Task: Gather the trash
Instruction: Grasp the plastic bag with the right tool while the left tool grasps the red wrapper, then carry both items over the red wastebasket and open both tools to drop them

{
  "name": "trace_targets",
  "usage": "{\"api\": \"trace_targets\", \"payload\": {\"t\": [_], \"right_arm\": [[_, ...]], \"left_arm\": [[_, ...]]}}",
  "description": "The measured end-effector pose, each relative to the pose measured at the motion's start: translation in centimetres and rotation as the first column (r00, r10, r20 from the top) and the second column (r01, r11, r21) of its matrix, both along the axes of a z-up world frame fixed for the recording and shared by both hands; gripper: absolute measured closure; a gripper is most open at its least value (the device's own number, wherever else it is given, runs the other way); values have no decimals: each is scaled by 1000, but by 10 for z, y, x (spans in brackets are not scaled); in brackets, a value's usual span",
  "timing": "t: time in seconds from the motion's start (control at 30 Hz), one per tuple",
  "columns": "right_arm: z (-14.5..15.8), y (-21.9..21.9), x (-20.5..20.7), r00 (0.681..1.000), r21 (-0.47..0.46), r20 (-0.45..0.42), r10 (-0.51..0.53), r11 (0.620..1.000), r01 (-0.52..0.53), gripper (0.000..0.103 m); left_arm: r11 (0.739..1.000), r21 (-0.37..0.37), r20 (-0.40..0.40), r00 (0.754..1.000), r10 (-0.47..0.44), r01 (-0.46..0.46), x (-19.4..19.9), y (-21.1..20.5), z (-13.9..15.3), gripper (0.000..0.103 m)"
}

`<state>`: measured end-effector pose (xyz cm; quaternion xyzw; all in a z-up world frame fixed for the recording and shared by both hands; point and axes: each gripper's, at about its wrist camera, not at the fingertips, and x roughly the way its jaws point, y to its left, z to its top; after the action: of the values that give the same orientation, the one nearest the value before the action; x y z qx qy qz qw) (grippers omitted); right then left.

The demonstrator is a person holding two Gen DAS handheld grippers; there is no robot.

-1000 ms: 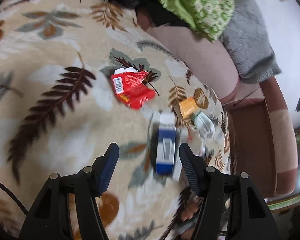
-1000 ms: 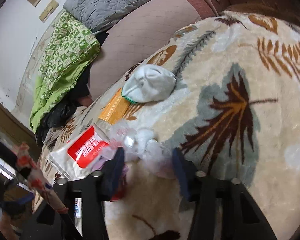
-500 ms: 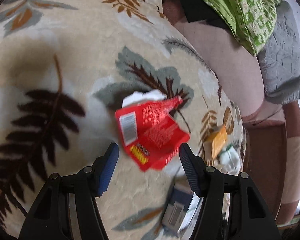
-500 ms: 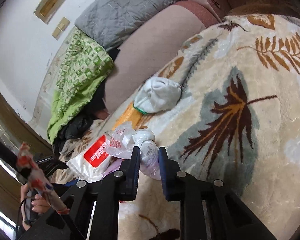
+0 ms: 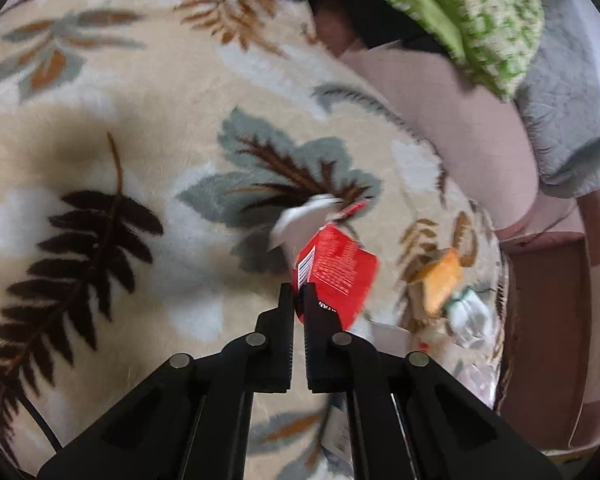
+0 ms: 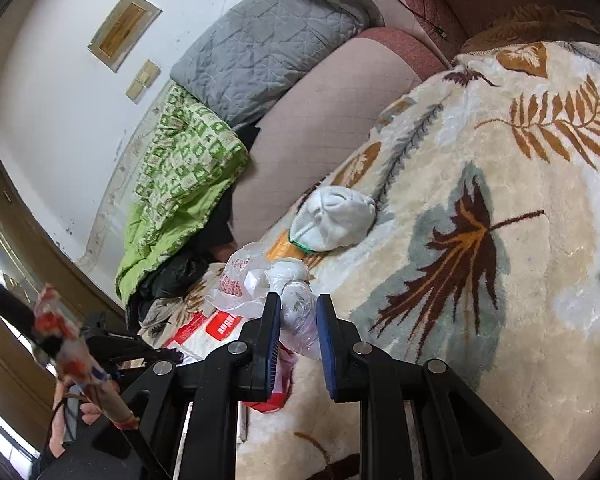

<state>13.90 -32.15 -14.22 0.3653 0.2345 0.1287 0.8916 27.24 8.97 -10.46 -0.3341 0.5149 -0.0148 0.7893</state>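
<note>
While both tools work over one bed: the scene reads as follows.
Surface: cream plush blanket with brown, grey and orange leaf print [image 5: 148, 168], spread over the bed; this blanket is the landmark.
Left tool [image 5: 299, 292]: fingers nearly together, pinching the lower corner of a crumpled red foil snack wrapper with a barcode [image 5: 340, 272], which stands up off the blanket.
Right tool [image 6: 298, 308]: blue-padded fingers closed to a narrow gap around a knotted clear thin plastic bag with red print [image 6: 268, 280], held just above the blanket.
Other trash: small orange packet [image 5: 440, 280] and a crumpled white-and-green wad [image 5: 466, 314] lie on the blanket near its far edge; a white cloth bundle with a green rim [image 6: 334, 218] rests on the blanket too.
Room: pinkish quilted headboard cushion [image 6: 320, 128] borders the blanket; a grey quilted pillow [image 6: 268, 40] and a green patterned quilt [image 6: 180, 160] lie beyond it, against a white wall [image 6: 52, 100].
</note>
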Motion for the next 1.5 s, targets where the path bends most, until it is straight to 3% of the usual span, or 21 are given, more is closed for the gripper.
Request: {"api": "trace_targets", "payload": {"t": [0.2,0.47,0.77,1.07,1.5], "right_arm": [[6,0,-13,1000,-9,14,-5,1000,6,83],[29,0,-65,1000,-33,-8,9,999,-9,83],[97,-17,-162,999,-20,42,-34,999,35,83],[137,-34,-264,992,-26,49,-114,993,115,83],[171,-37,-328,985,-69,114,-131,988,140,83]], "left_arm": [[999,20,93,995,-44,43,-38,-13,53,101],[997,-41,196,979,-63,72,-130,-10,101,101],[986,-65,309,943,-125,152,-231,-36,142,101],[953,-90,380,894,-236,290,-308,-86,168,101],[908,-84,428,838,-339,410,-360,-124,197,101]]}}
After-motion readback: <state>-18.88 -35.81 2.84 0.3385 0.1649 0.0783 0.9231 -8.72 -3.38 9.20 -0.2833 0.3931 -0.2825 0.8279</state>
